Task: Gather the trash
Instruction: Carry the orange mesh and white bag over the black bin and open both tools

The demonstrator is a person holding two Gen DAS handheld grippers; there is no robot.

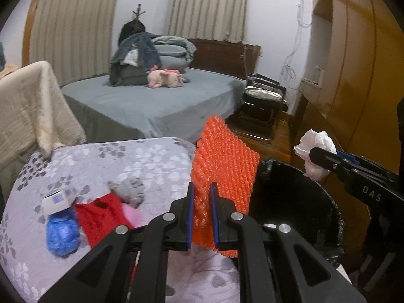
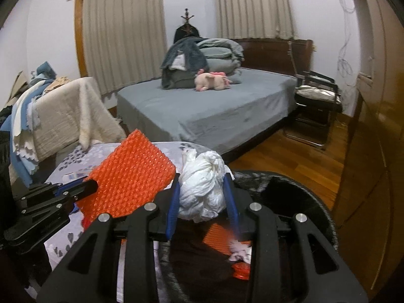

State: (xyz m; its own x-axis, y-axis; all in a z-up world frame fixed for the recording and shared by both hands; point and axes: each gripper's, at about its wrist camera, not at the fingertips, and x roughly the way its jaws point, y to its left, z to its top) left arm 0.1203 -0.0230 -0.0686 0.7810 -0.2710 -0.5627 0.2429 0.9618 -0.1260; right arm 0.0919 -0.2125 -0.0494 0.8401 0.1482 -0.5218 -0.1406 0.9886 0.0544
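Observation:
My left gripper [image 1: 202, 189] is shut on an orange bubble-wrap sheet [image 1: 224, 166], which stands up between the blue pads at the edge of the black bin [image 1: 303, 202]. In the right wrist view the same orange sheet [image 2: 131, 181] hangs left of my right gripper [image 2: 202, 184], with the left gripper [image 2: 85, 189] clamped on its edge. The right gripper is shut on a crumpled white tissue wad [image 2: 204, 189], held over the black bin [image 2: 290, 202]. The left wrist view shows that white wad [image 1: 315, 149] in the right gripper [image 1: 318, 156] above the bin's far side. Orange and white scraps [image 2: 237, 252] lie inside the bin.
On the floral quilted surface [image 1: 126, 161] lie a blue crumpled piece [image 1: 63, 234], a red cloth [image 1: 101, 217], a grey sock-like item [image 1: 128, 189] and a small white box [image 1: 55, 199]. A grey bed [image 2: 214, 106], a draped chair [image 2: 63, 121], a black folding chair [image 2: 318, 96] and wooden wardrobe [image 2: 373, 126] surround.

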